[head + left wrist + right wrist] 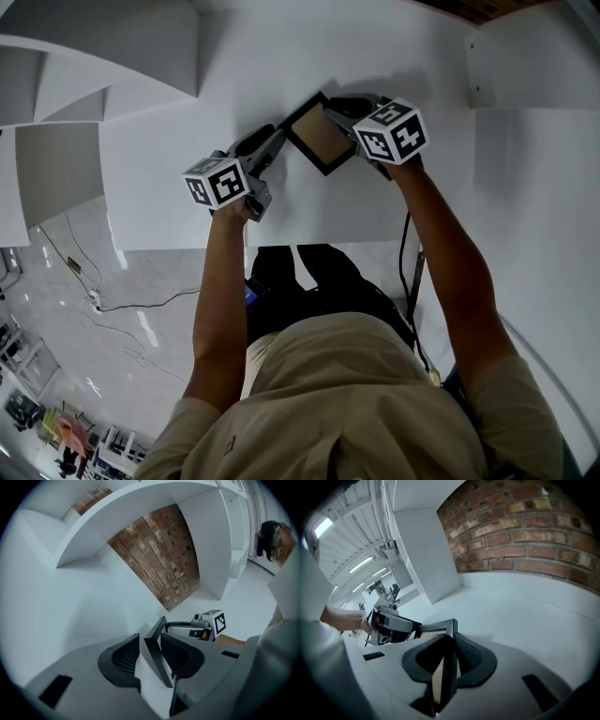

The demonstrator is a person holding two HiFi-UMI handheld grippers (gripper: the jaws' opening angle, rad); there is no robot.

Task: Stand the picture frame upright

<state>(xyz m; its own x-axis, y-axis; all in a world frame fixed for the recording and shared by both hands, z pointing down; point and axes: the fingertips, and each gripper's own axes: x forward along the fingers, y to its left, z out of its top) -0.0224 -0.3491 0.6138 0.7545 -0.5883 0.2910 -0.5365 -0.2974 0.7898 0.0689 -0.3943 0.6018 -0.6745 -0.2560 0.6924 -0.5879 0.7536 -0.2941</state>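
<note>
Over the white table (281, 56) we see the picture frame (322, 141) between both claws. From the head view it sits corner-on like a diamond, with a black rim and a tan panel. Right claw (447, 660): jaws part closed, both pads pressed on the frame's edge, clamped tight. Left claw (151, 653): jaws spread wide with the frame's opposite edge standing between them. One pad sits close against the rim and a sliver of white shows beside the other pad, so we mark no grip there. We cannot tell whether the frame's lower corner touches the table. Brick wall (159, 555) behind.
</note>
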